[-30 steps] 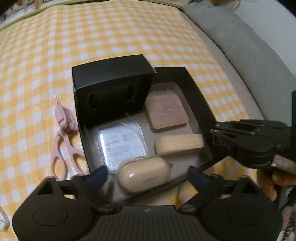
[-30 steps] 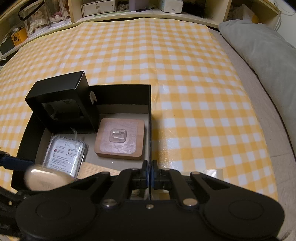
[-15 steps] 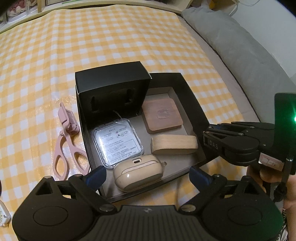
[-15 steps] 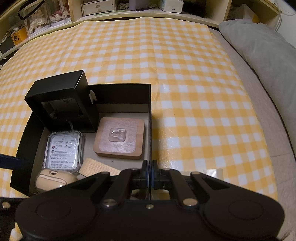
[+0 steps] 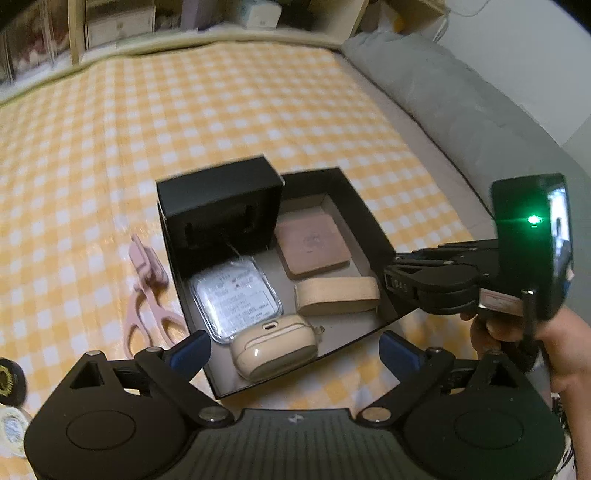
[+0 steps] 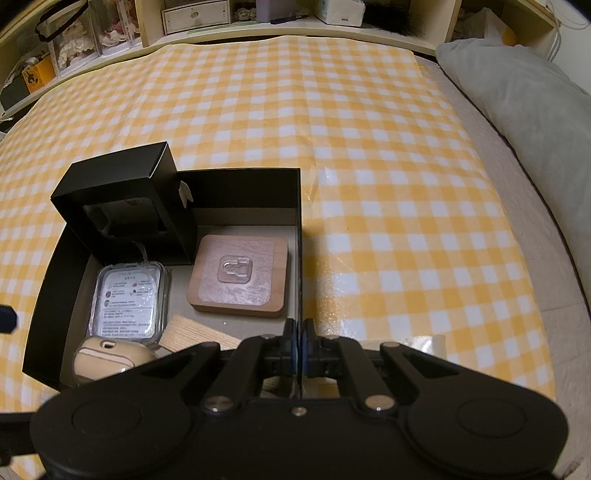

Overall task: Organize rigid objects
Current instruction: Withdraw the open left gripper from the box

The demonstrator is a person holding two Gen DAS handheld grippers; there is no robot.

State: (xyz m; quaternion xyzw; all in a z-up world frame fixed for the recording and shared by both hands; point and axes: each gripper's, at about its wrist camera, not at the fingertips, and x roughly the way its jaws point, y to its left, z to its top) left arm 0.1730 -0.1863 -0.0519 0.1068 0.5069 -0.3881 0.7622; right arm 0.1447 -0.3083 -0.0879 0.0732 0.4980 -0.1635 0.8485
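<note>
An open black box (image 5: 365,218) lies on the yellow checked cloth. Inside it are a smaller black box (image 5: 218,199), a clear plastic case (image 5: 236,295), a wooden coaster (image 5: 312,245), a pale wood block (image 5: 336,295) and a beige earbud case (image 5: 275,350) in the near corner. My left gripper (image 5: 295,350) hangs open above the box's near edge, holding nothing. My right gripper (image 6: 298,343) is shut on the box's right wall (image 6: 299,221), and a hand (image 5: 554,343) holds it. The right wrist view shows the coaster (image 6: 238,280) and the earbud case (image 6: 110,356).
Pink scissors (image 5: 147,295) lie on the cloth left of the box. Two small round items (image 5: 9,398) sit at the near left. A grey pillow (image 6: 517,103) runs along the right side. Shelves (image 6: 258,14) stand past the far edge.
The beige earbud case left my left gripper's fingers and now lies in the box's near corner. The left gripper rose and drew back. The right gripper kept still.
</note>
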